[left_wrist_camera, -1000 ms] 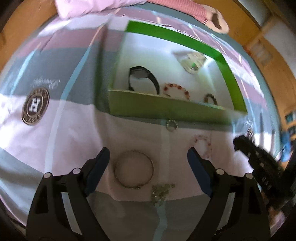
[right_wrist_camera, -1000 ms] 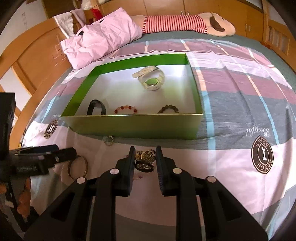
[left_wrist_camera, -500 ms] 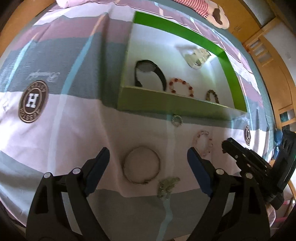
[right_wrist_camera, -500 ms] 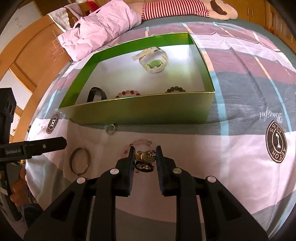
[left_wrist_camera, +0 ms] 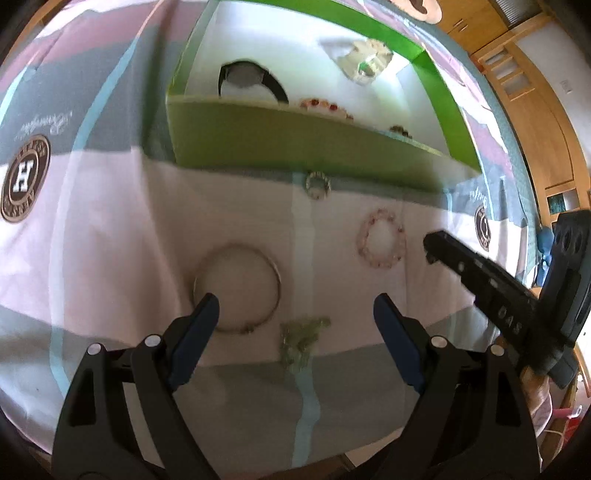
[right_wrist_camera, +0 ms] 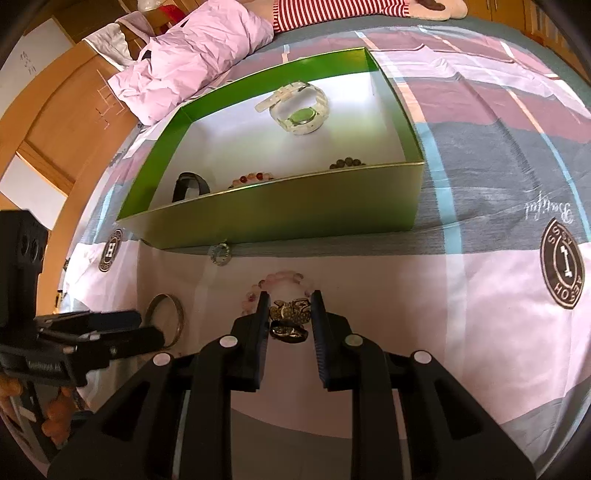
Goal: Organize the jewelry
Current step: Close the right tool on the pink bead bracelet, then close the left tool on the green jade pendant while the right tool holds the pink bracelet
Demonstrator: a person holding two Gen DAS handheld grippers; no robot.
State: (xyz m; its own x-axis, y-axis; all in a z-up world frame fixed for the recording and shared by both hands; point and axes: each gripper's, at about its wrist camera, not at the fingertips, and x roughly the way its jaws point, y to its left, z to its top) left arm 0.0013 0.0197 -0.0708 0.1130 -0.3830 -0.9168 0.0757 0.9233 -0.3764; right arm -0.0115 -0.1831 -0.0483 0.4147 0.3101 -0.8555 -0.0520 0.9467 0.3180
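A green box (right_wrist_camera: 288,221) stands on the bed and holds a white watch (right_wrist_camera: 299,110), a black watch (right_wrist_camera: 188,186), a red bead bracelet (right_wrist_camera: 253,178) and a dark bead bracelet (right_wrist_camera: 347,162). My right gripper (right_wrist_camera: 289,314) is shut on a gold butterfly brooch (right_wrist_camera: 290,319), lifted above a pink bead bracelet (right_wrist_camera: 280,280). My left gripper (left_wrist_camera: 295,310) is open low over a silver bangle (left_wrist_camera: 236,288) and a pale green chain piece (left_wrist_camera: 301,339). The pink bracelet (left_wrist_camera: 380,240) and a small ring (left_wrist_camera: 317,184) lie beyond it.
The box (left_wrist_camera: 288,136) sits on a striped bedspread (right_wrist_camera: 480,295) with round logo prints. A pink pillow (right_wrist_camera: 192,62) and a striped plush toy (right_wrist_camera: 351,7) lie behind the box. The right gripper's arm (left_wrist_camera: 498,295) shows at the left wrist view's right side.
My right gripper has risen with the brooch and moved toward the box. My left gripper has moved down closer to the bangle, still open.
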